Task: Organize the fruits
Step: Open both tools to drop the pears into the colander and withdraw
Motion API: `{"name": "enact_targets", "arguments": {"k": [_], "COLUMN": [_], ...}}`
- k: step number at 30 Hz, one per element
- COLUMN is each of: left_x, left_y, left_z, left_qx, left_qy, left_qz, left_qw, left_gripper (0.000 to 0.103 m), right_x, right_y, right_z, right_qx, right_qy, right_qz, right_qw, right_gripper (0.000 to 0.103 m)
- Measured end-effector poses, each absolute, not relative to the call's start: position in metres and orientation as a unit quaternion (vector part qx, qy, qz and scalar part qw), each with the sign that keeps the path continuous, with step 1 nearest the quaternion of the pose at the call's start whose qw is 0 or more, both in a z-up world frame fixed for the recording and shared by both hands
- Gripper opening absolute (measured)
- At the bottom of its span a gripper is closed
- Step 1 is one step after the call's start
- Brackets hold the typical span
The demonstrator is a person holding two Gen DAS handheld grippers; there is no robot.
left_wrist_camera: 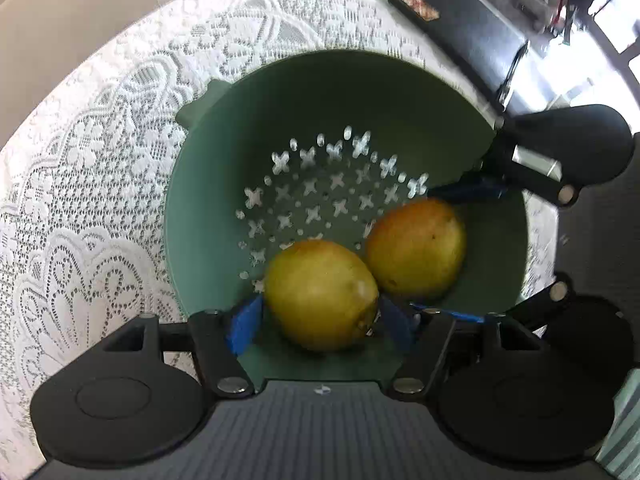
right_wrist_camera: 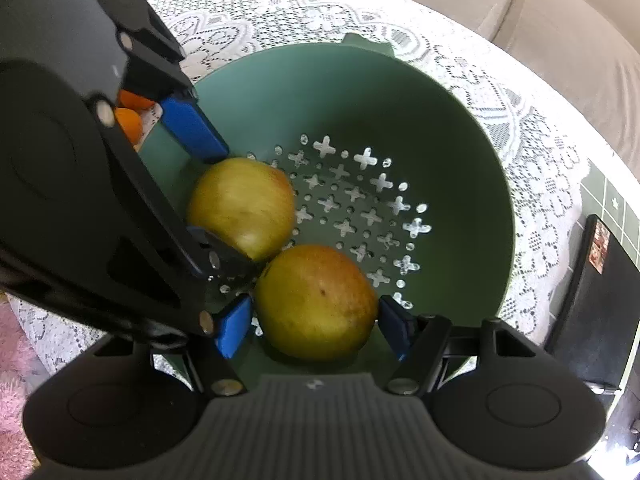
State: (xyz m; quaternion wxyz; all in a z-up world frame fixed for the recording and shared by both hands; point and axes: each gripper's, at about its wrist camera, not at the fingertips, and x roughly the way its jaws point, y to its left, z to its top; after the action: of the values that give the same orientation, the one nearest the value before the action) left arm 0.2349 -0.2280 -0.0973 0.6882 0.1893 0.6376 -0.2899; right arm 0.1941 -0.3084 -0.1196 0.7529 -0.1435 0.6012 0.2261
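white lace cloth (left_wrist_camera: 100, 184) covers the bench, with a beige cushioned seat (right_wrist_camera: 560, 12) beyond its edge and a dark flat object (left_wrist_camera: 468, 36) lying past the far side of the cloth. on the lace stands a deep green colander (left_wrist_camera: 320, 92), smooth-walled, with a small lug on its rim and a floor pierced with cross-shaped and round holes through which the white cloth shows.

two fruits lie in the bottom of the colander, touching each other. both are rounded and yellow-green with a matt, slightly speckled skin. the yellow fruit (left_wrist_camera: 320, 296) is mostly yellow, with a faint orange tinge on top. the blushed fruit (left_wrist_camera: 416, 248) carries a stronger orange-red flush over its upper side and a small dark spot.

the left tongs (left_wrist_camera: 320, 320) point down into the colander with their blue pads on either side of the yellow fruit, jaws apart, a sliver of gap showing at each pad. the right tongs (right_wrist_camera: 316, 324) straddle the blushed fruit in the same way, jaws apart and the pads just beside its skin; whether they touch it i cannot tell. behind the left tongs, in the right wrist view, bits of orange fruit (right_wrist_camera: 128, 120) show outside the colander.
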Motion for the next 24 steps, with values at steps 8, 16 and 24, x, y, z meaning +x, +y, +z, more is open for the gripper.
{"name": "enact_targets", "arguments": {"k": [8, 16, 24], "left_x": [0.231, 0.213, 0.191], "left_y": [-0.222, -0.209, -0.185], "left_z": [-0.089, -0.056, -0.028], "left_qx": [0.177, 0.156, 0.134], "left_qy": [0.632, 0.588, 0.557], "left_qz": [-0.283, -0.281, -0.266], "left_qw": [0.699, 0.743, 0.775], "left_gripper": [0.079, 0.078, 0.078], "right_x": [0.198, 0.188, 0.174], "right_y": [-0.308, -0.298, -0.288], "right_z": [-0.115, -0.098, -0.077], "right_qx": [-0.137, -0.145, -0.138], "right_qy": [0.596, 0.586, 0.571], "right_qz": [0.212, 0.199, 0.168], "right_qw": [0.762, 0.772, 0.792], "right_gripper": [0.075, 0.079, 0.085]}}
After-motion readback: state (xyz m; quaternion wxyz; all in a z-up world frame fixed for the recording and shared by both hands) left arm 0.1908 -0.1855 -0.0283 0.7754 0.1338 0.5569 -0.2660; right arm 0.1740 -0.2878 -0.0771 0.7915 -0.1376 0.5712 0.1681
